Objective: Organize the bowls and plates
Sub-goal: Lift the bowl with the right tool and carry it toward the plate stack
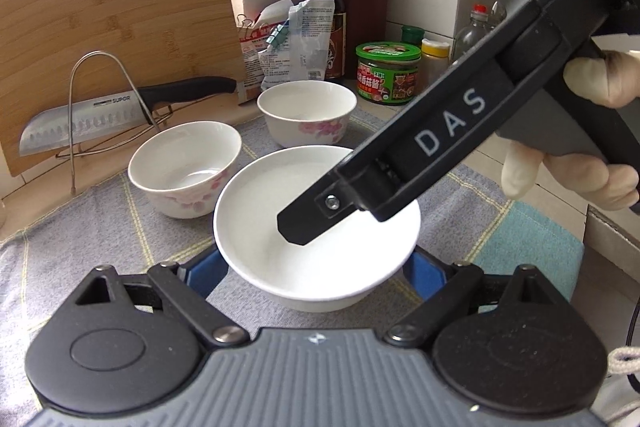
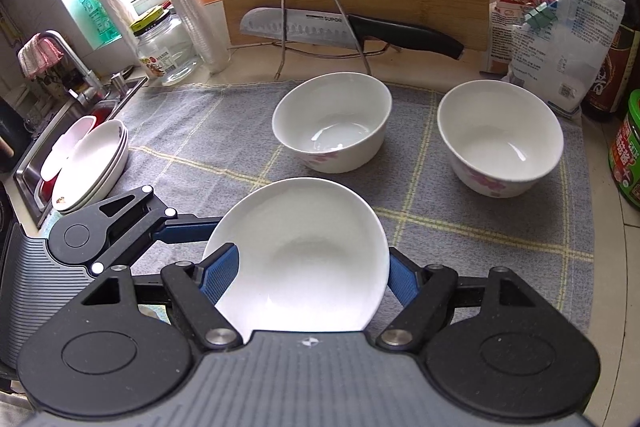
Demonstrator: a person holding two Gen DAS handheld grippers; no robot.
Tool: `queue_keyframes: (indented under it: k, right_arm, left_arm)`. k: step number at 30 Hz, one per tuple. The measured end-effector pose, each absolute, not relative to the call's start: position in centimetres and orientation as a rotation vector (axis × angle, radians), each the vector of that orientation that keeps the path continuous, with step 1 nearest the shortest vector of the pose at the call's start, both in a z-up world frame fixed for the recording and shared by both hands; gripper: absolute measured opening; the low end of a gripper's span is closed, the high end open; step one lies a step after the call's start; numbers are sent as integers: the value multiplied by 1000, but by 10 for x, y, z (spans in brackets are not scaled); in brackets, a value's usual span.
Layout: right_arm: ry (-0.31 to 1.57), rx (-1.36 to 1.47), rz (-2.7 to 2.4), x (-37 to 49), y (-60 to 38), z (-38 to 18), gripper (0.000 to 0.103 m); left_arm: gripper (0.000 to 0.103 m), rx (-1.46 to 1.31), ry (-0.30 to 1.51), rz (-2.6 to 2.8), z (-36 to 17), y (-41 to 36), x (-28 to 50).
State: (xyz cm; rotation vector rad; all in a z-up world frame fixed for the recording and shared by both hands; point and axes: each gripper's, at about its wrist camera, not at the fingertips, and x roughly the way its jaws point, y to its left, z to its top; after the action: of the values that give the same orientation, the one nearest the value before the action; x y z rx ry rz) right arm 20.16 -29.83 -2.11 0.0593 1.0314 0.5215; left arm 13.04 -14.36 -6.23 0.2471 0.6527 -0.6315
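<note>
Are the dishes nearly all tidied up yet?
Partly. Some plates already sit stacked by the sink. Both grippers, left and right, hold one white dish. Two flowered bowls wait apart on the cloth.

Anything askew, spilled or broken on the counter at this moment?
Nothing spilled or broken. The one oddity: both claws grip the same plain white dish, the left claw across its sides and the right claw at its rim. The two floral bowls stand upright on the grey cloth.
</note>
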Motion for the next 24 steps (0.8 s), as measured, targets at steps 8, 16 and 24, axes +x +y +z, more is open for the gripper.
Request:
queue_keyframes:
  k: [8, 16, 24]
  right_arm:
    - [1022, 20, 593, 195, -247, -14, 83]
    - [1015, -18, 649, 193, -195, -12, 83]
    - [1030, -35, 664, 198, -156, -15, 83]
  left_arm:
    - [93, 241, 659, -562, -57, -101, 114]
    - [93, 231, 660, -509, -55, -58, 106]
    - [93, 217, 667, -490, -59, -26, 105]
